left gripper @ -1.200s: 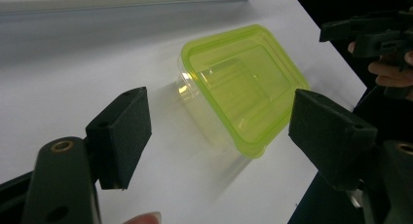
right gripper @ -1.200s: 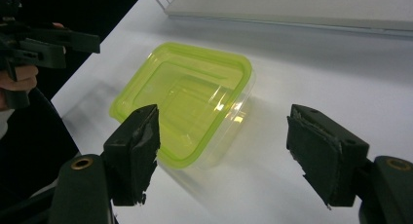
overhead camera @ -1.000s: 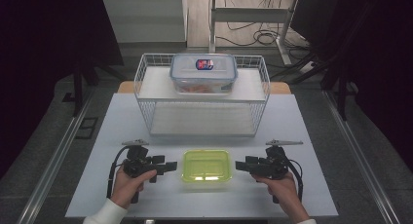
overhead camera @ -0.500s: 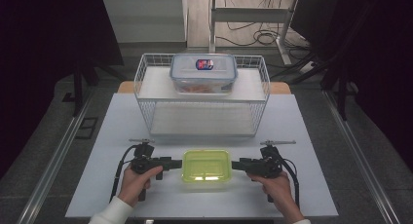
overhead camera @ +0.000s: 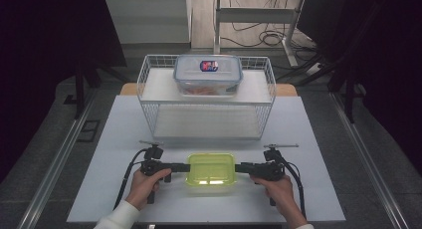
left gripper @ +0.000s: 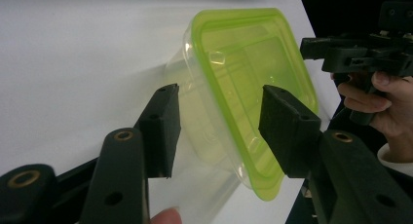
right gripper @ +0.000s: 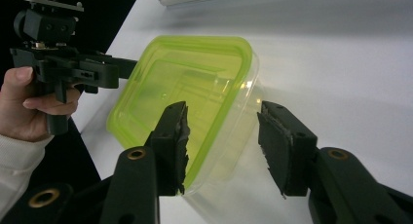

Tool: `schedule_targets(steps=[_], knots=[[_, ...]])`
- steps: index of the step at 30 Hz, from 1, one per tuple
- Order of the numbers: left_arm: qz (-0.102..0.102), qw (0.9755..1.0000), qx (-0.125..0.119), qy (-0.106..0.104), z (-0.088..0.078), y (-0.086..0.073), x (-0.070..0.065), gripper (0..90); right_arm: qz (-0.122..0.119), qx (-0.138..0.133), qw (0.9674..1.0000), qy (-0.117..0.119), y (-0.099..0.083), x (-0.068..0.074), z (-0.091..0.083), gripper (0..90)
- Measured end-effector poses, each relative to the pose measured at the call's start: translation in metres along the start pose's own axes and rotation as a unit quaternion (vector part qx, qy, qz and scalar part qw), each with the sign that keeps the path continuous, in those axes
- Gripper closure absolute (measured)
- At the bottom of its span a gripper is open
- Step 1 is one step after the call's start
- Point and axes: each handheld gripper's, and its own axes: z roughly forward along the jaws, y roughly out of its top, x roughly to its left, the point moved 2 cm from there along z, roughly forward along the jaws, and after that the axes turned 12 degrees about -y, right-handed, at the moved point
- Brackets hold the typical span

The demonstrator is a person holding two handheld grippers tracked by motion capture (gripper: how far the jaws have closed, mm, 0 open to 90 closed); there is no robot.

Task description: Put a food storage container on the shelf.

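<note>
My left claw [overhead camera: 185, 167] and right claw [overhead camera: 240, 167] meet the short ends of the tub [overhead camera: 211, 170] from opposite sides, near the front edge of the white table [overhead camera: 318, 154]. Both sets of jaws have just been closing and now stand about half open, each straddling an end of the tub. In the left gripper view one pad [left gripper: 163, 121] sits outside the clear wall and the other above the lid [left gripper: 253, 63], with gaps on both sides, so nothing is clamped. The right gripper view shows the same: one pad [right gripper: 171, 136] over the lid, the other beyond the wall, neither pressing. The tub [left gripper: 214, 117] is a shallow rounded rectangle with a clear see-through body and a bright yellow-green lid; I can read no writing on it. It rests flat on the table, just in front of the white wire basket [overhead camera: 149, 102]. In the basket, at the back, sits a clear box [overhead camera: 208, 75] with a blue-rimmed lid and a red, white and blue label [overhead camera: 209, 65] whose writing is too small to read. My hands [overhead camera: 143, 185] hold the claws level, and the cables [overhead camera: 124, 181] trail toward me.
</note>
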Motion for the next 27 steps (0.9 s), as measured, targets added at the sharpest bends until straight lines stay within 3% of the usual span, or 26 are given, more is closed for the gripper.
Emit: schedule_targets(steps=[5, 12, 15, 19, 27], knots=[[-0.011, 0.9999, 0.009, -0.006, 0.008, -0.001, 0.004, 54.8, 0.004, 0.018, 0.9998, 0.007, -0.003, -0.003, 0.012, 57.6], [-0.016, 0.9994, 0.016, -0.027, 0.01, -0.003, 0.003, 71.8, 0.017, 0.032, 0.9988, 0.032, -0.004, -0.002, 0.016, 71.1], [-0.012, 0.9993, 0.019, -0.03, 0.008, -0.004, 0.002, 73.7, 0.031, 0.041, 0.9977, 0.044, -0.005, -0.001, 0.017, 73.7], [-0.017, 0.9987, 0.005, -0.048, 0.004, -0.005, 0.001, 78.3, 0.058, 0.027, 0.9951, 0.076, -0.005, -0.004, 0.012, 79.8], [0.004, 0.9992, 0.008, -0.039, 0.0, -0.007, -0.006, 81.1, 0.043, 0.019, 0.9956, 0.082, -0.006, -0.001, 0.008, 81.8]])
